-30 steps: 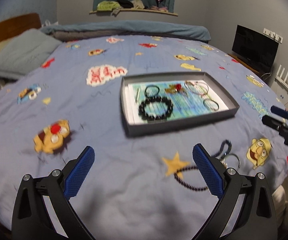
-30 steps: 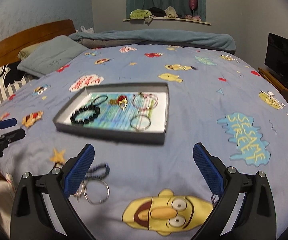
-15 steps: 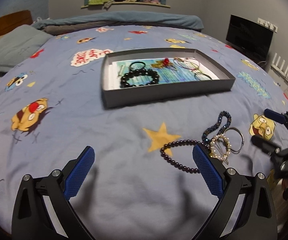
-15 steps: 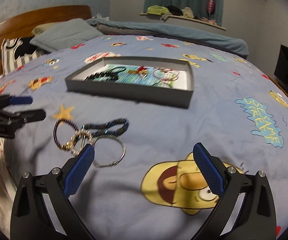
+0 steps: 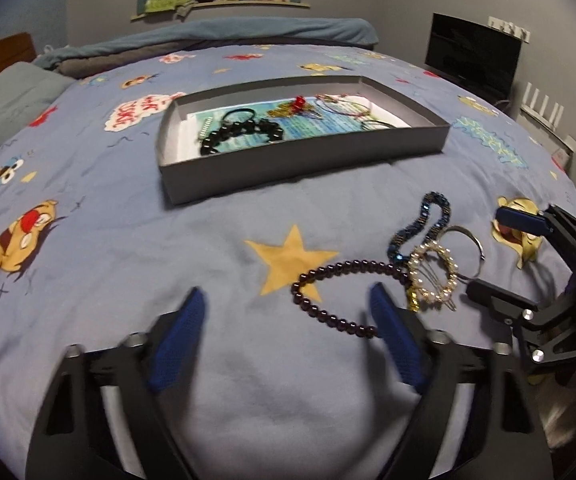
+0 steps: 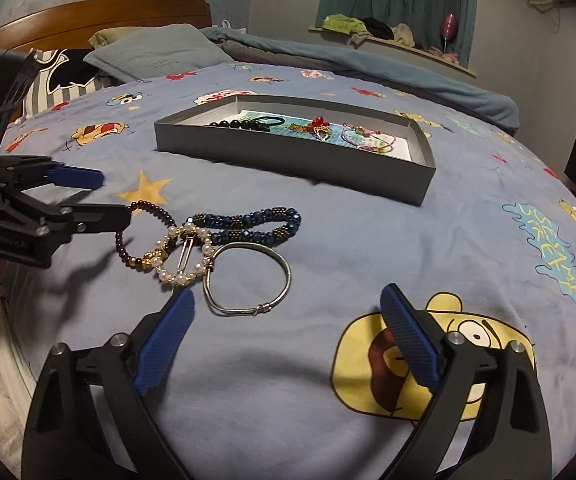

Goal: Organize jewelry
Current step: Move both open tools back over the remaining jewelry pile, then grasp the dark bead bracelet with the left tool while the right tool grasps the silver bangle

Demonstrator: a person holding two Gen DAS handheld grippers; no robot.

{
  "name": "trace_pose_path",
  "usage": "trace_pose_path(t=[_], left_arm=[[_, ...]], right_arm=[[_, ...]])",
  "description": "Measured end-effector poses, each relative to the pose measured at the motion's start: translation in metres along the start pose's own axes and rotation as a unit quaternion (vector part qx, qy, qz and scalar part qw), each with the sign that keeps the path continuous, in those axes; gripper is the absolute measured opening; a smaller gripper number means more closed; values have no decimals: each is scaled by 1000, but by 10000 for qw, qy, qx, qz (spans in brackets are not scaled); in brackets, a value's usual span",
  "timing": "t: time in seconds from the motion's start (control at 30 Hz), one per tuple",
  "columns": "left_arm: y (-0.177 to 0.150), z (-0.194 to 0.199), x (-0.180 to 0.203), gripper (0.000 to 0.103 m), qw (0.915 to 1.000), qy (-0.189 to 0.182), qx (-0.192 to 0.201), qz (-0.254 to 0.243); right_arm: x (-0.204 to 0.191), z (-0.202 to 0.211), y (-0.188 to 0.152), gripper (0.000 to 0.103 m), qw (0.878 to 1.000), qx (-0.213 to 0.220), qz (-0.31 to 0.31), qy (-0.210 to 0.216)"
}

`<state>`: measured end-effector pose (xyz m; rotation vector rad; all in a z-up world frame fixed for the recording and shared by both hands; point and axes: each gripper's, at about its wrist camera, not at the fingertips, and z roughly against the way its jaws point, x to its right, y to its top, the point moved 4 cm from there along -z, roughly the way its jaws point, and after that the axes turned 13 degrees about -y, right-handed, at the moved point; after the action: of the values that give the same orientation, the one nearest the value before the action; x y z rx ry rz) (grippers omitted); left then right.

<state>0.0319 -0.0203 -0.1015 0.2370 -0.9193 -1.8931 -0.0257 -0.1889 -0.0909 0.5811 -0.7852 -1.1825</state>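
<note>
1. The left gripper, blue-padded, is closing with only blue bedspread between its jaws; the right gripper is closing too, likewise empty.
2. Just ahead lies a heap: dark purple bead bracelet, pearl hair clip, silver wire bangle, blue beaded bracelet.
3. Farther off, a shallow grey cardboard tray holds a black bead bracelet and other jewelry.

Readable on bedsheet: yellow "SESAME STREET" lettering on blue splash patch, right of my right tool. Red lettering on white cloud patch left of box, too distorted to read. Small faint print on side of my left tool, illegible.
</note>
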Motion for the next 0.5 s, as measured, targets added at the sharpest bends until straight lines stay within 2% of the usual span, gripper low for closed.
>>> trace_pose_path(t=[0.03,0.13,0.2,0.3,0.5], left_arm=[[-1,-1,2,66,10000,4,-26,-63],[-2,-4,7,60,9996,76,-60,-260],[-2,-5,7,51,9996,45,-47,-259],[0,-3,6,41,9998,-42,12,-195],[1,-15,3,40,9997,-111,-173,-114]], right_arm=[[-2,0,0,88,10000,30,38,-13],[-7,-1,-1,77,9999,77,138,28],[-9,-2,-2,70,9998,72,137,78],[-10,-2,0,66,9997,137,153,101],[-11,-7,3,63,9997,165,138,141]])
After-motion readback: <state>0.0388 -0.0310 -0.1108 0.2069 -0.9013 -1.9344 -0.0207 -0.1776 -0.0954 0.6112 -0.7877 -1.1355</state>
